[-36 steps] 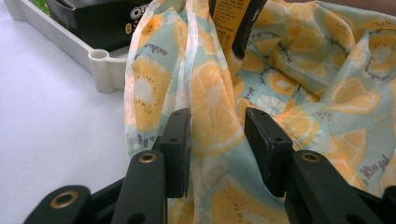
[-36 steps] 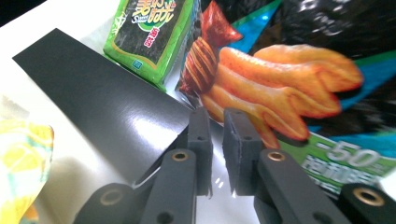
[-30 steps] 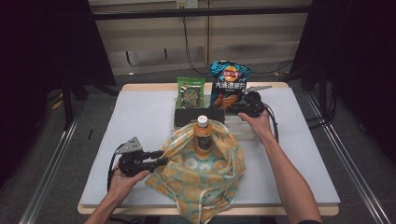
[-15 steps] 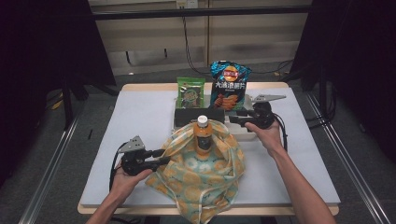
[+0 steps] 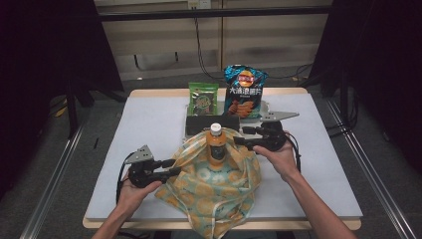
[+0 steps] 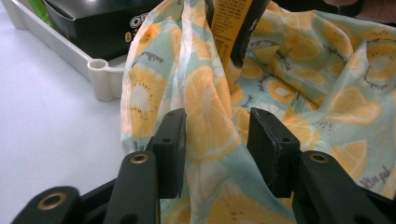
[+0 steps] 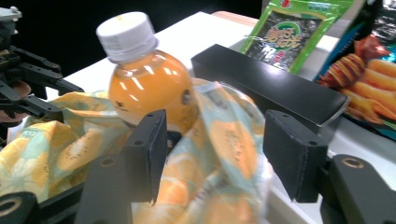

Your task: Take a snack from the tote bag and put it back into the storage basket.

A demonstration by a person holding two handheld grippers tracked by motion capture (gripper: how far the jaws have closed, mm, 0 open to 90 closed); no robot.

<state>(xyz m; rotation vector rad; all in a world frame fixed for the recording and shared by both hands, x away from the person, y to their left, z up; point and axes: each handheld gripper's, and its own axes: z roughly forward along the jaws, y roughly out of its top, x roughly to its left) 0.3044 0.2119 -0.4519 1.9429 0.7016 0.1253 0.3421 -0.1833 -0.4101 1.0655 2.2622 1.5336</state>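
Bottle of orange drink [image 5: 215,144] was stood upright in the lemon-print cloth bag [image 5: 219,186], mid-table, white cap poking out of the bag's mouth.

Left gripper [image 5: 171,167] was parked at the bag's left edge, a fold of the fabric bunched between its part-open jaws in the left gripper view, though whether it was properly pinched couldn't be told; right gripper [image 5: 240,136] was held at the bag's upper right rim beside the bottle; its jaws had just been opening, cloth sat loose between them, pads not pressed on it; behind the bag a white tray [image 6: 100,70] was seen with a black box [image 5: 211,122], a green snack pack [image 5: 203,98] and a chips bag [image 5: 244,92].
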